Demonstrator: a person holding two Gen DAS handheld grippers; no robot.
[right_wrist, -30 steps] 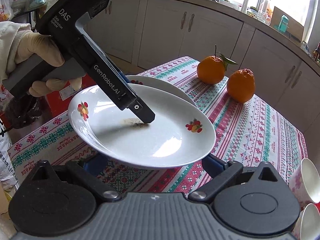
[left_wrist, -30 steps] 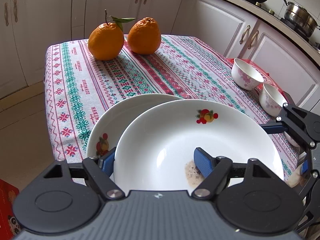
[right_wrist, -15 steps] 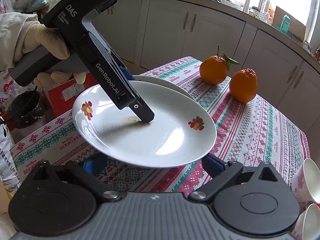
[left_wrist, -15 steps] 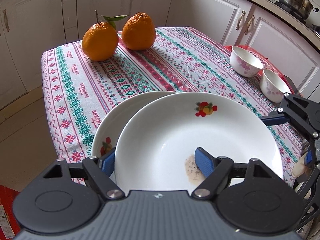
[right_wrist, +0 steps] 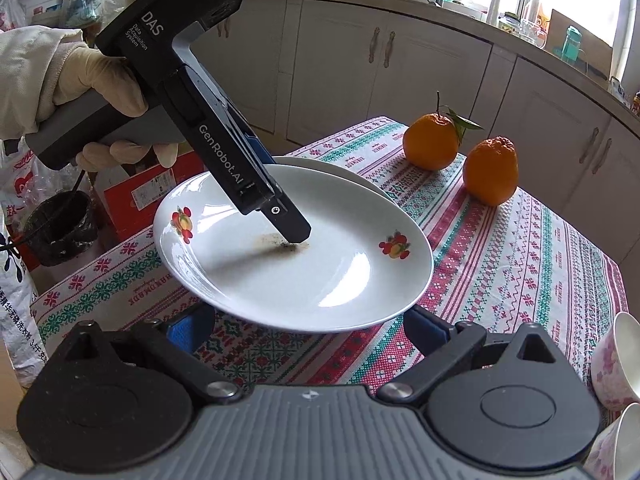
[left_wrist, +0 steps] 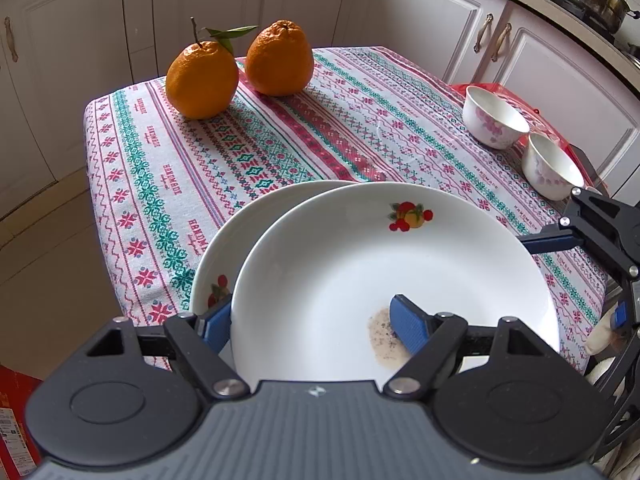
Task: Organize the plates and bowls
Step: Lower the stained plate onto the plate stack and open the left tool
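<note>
A white plate [left_wrist: 360,272] with fruit prints and a brown stain hangs tilted over the table's near corner. My left gripper [left_wrist: 312,324] is shut on its rim. The upper finger [right_wrist: 294,228] presses on the stained inside; the other goes underneath and is mostly hidden. A second white plate [left_wrist: 240,240] lies flat on the cloth, partly under the held one. My right gripper [right_wrist: 310,330] is open, its blue fingers spread just below the near rim of the held plate [right_wrist: 288,280]. Two flowered bowls [left_wrist: 494,122] [left_wrist: 550,172] stand at the table's right edge.
Two oranges [left_wrist: 202,80] [left_wrist: 280,60] sit at the far end of the patterned tablecloth [left_wrist: 320,128]. A gloved hand [right_wrist: 100,80] holds the left gripper. A red box [right_wrist: 132,196] and a black bucket [right_wrist: 60,228] stand on the floor beside the table. White cabinets surround it.
The left gripper has tipped slightly with the plate still in its grip, so the table sits lower in its view. The right gripper has not moved.
</note>
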